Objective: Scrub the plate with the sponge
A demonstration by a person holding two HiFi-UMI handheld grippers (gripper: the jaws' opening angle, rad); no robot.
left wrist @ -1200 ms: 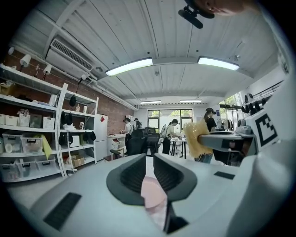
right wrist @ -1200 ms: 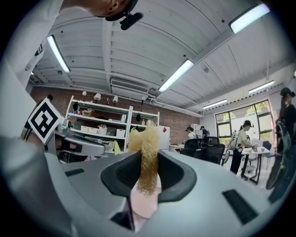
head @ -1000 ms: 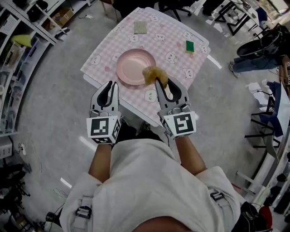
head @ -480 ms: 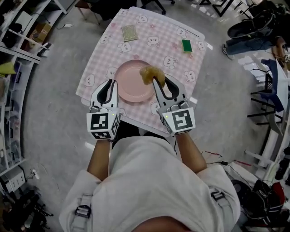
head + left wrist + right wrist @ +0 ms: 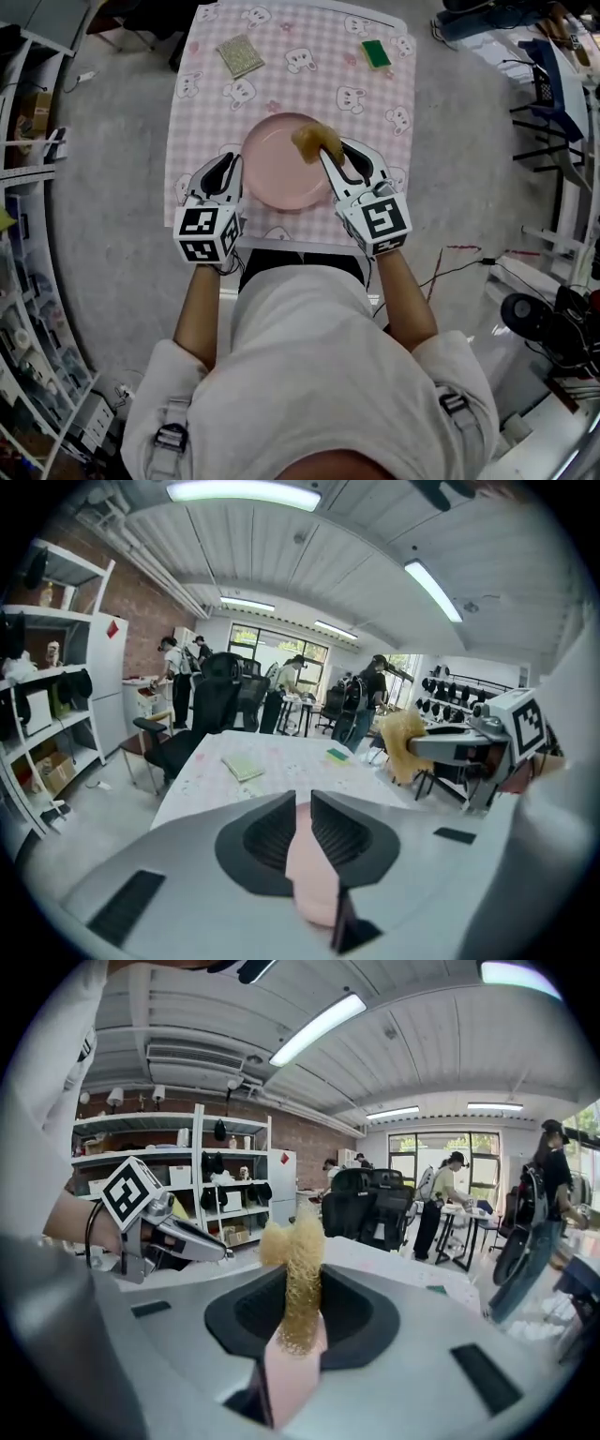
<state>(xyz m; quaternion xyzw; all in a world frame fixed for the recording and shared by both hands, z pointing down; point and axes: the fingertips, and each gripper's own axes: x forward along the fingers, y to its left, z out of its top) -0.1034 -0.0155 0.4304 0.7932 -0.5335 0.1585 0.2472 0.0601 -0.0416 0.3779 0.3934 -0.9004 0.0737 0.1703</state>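
Observation:
A round pink plate (image 5: 279,173) lies on the pink checked table (image 5: 300,84), near its front edge. My right gripper (image 5: 333,152) is shut on a tan, fuzzy sponge (image 5: 313,140) that hangs over the plate's far right part. From the right gripper view, the sponge (image 5: 298,1241) sticks up between the jaws of that gripper (image 5: 302,1283), with pink plate showing below. My left gripper (image 5: 228,161) hovers at the plate's left rim, jaws shut with nothing between them. In the left gripper view, the plate (image 5: 314,883) shows through the slit of that gripper (image 5: 302,803).
A green sponge (image 5: 375,53) lies at the table's far right and a pale yellow-green pad (image 5: 241,55) at the far left. Shelving stands to the left on the grey floor (image 5: 112,187). Office chairs and several people are far behind the table.
Both grippers have come forward over the table. The left one has moved from in front of the table edge to the plate's left rim, and the sponge has gone further in over the plate.

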